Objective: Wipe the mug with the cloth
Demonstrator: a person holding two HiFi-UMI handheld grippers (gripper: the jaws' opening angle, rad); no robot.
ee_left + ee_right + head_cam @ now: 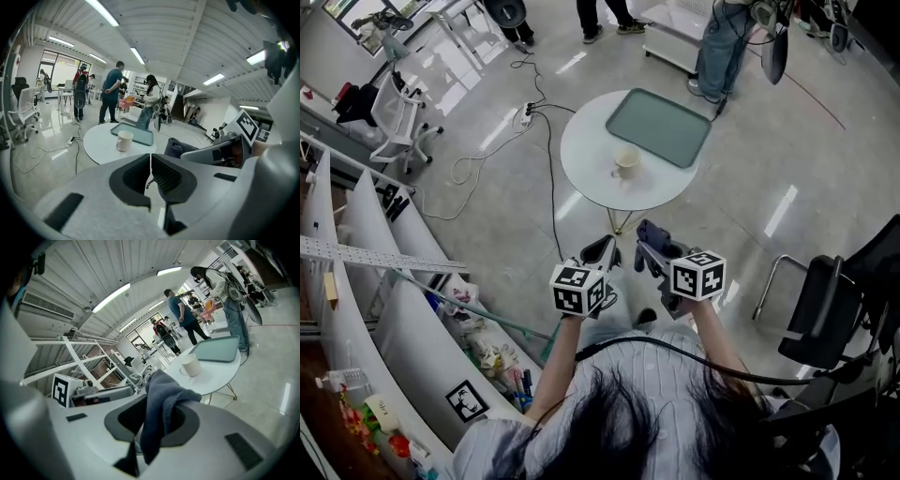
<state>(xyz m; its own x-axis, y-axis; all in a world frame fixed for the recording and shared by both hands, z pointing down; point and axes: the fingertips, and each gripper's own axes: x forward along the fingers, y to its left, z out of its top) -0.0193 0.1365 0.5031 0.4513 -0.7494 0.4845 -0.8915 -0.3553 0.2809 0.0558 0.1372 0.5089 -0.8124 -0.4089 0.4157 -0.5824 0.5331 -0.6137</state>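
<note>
A cream mug [625, 161] stands upright on the round white table [591, 173], beside a grey-green tray [658, 127]. The mug [124, 140] also shows in the left gripper view and the mug [190, 365] in the right gripper view. Both grippers hover off the table's near edge, above the floor. My left gripper [602, 254] is shut with nothing between its jaws. My right gripper [649, 244] is shut on a dark blue-grey cloth [161, 406], which drapes over its jaws. The cloth [177, 146] peeks in at the left gripper view's right.
Cables and a power strip [525, 114] trail on the floor left of the table. White shelving [366, 272] with clutter runs along the left. A black chair [825, 309] stands at the right. Several people [112, 91] stand beyond the table.
</note>
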